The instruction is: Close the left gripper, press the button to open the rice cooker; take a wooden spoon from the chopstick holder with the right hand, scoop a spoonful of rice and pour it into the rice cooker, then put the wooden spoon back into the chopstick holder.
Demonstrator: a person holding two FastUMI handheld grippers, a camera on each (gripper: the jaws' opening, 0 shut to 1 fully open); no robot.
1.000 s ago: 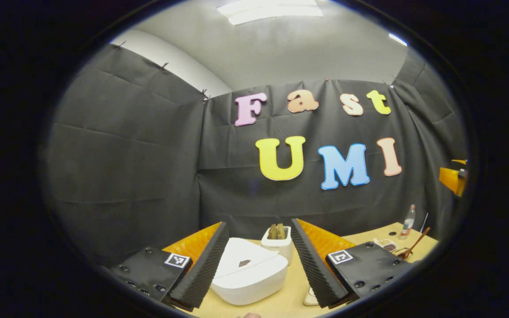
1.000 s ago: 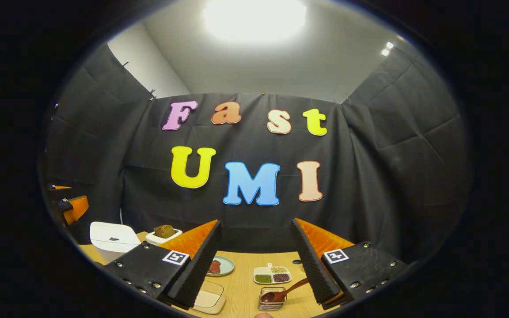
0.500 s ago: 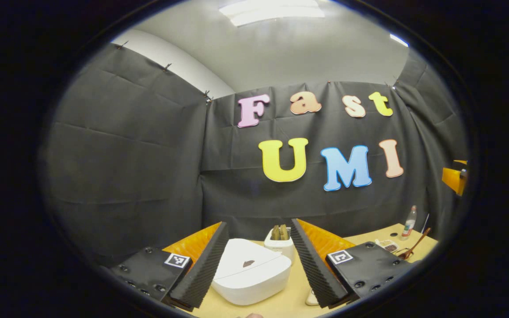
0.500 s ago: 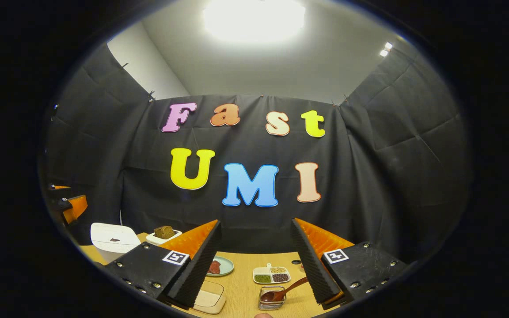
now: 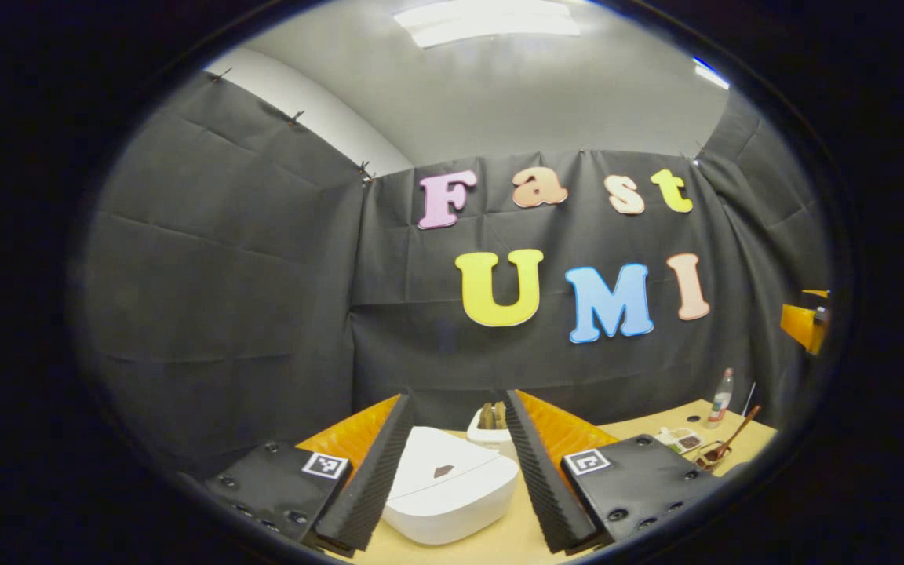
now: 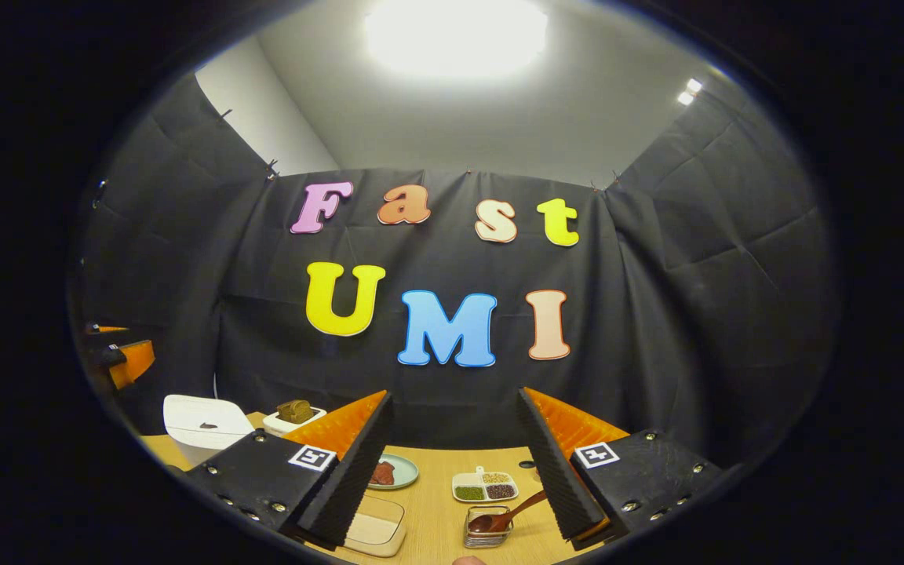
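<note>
In the left gripper view the white rice cooker (image 5: 452, 490) sits shut on the table, just beyond and below my left gripper (image 5: 454, 396). Its small dark button (image 5: 443, 471) shows between the fingers. The left gripper is open, its fingers apart and holding nothing. Behind the cooker stands the white chopstick holder (image 5: 490, 428) with wooden utensils in it. My right gripper (image 6: 453, 395) is open and empty above the table's middle. A brown wooden spoon (image 6: 503, 520) rests in a small glass container (image 6: 487, 534) just below it. Far left lie the cooker (image 6: 205, 424) and holder (image 6: 291, 416).
A green plate with red food (image 6: 389, 472), a divided dish of grains (image 6: 485, 486) and a flat rectangular box (image 6: 377, 530) lie on the wooden table (image 6: 436, 518). A bottle (image 5: 723, 396) stands at the far right. The other gripper's orange body (image 5: 803, 326) shows at the edge.
The left gripper's fingers have drawn closer together, and the cooker sits a little nearer between them. The right gripper has barely moved.
</note>
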